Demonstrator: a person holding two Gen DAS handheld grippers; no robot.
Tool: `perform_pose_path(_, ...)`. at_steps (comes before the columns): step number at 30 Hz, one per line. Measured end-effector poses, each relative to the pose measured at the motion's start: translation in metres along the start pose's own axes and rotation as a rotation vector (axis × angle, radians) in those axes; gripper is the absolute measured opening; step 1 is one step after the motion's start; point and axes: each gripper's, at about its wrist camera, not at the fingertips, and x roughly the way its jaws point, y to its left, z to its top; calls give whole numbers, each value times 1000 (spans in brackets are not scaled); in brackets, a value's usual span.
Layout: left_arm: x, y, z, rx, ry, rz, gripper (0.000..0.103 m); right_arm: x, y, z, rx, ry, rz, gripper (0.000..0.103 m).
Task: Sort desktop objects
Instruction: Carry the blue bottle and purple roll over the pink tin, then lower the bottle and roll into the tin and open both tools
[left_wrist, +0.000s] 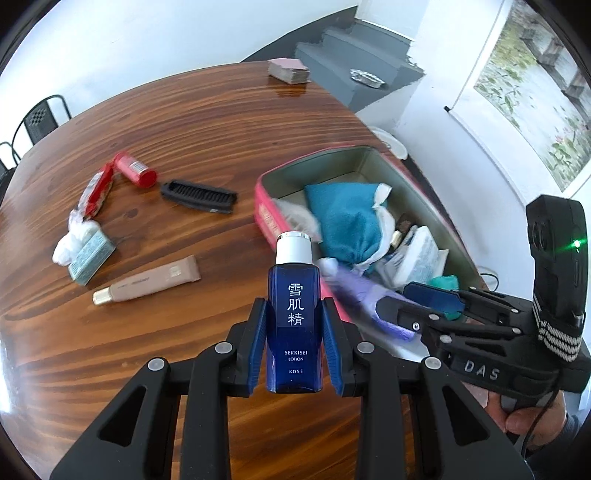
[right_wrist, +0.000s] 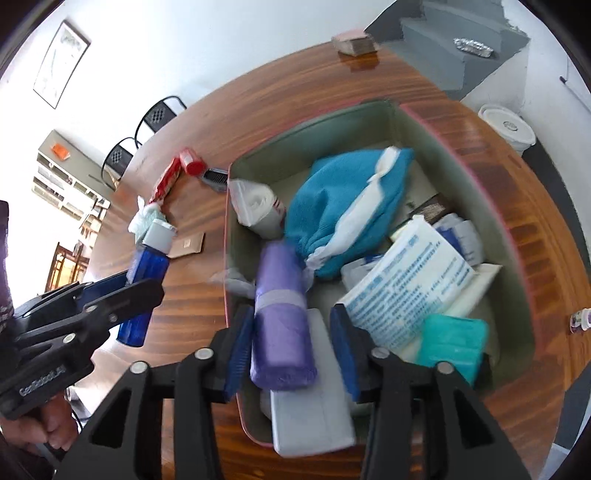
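Lotion bottle (left_wrist: 294, 317) pinched upright in left tool (left_wrist: 294, 347), pads pressed to both flat sides, cap away from the wrist camera. Held above desk (left_wrist: 184, 122), just beside the near-left wall of pink tin (left_wrist: 264, 210). Long axis of bottle running along the tool's fingers; tin lying ahead and to the right of it.

Right tool (right_wrist: 291, 350) over the tin's near end, fingers spread. Purple roll (right_wrist: 282, 317) lying between the pads, left pad close to or just touching, right pad clear of it with a gap showing. Looks released, roll resting on a white packet inside the tin. No earlier view, so nothing said of how it got there.

Tin already crowded: blue cloth (right_wrist: 343, 206), printed white pack (right_wrist: 406, 284), green block (right_wrist: 450, 343), plastic-wrapped bundle (right_wrist: 258, 206).

Still loose on desk, well left of tin: black comb (left_wrist: 198, 195), red tube (left_wrist: 135, 170), beige tube (left_wrist: 147, 281), boxed pack with wadding (left_wrist: 86, 254).

Judgement: bottle next in line for the tin. Left hand nearer, only a short carry right and forward over the wall. Free floor scarce; likeliest gap at the far-left corner. Right tool sits in the near end, so some risk of the two tools crowding unless it pulls out first.
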Motion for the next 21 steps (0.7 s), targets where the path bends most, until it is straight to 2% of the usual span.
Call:
perform_pose_path(9,15,-32,19,55,-7,-67,32,-25,-20,-12,72,-36,-30,49)
perform_pose_path(17,39,-47,34,57,39,-100,32,-30,-30,-17,111,-37,-56,49)
perform_pose_path(18,40,-45,34,46,43,-101,34,-30,-30,-17,114,-38,-58,49)
perform_pose_path(20,41,-39,32,22,43,-105,47,-31,-30,-17,119,-39,-60,49)
perform_pose_path(21,40,-36,30,12,39,-102,49,-28,-28,-14,119,-38,-59,49)
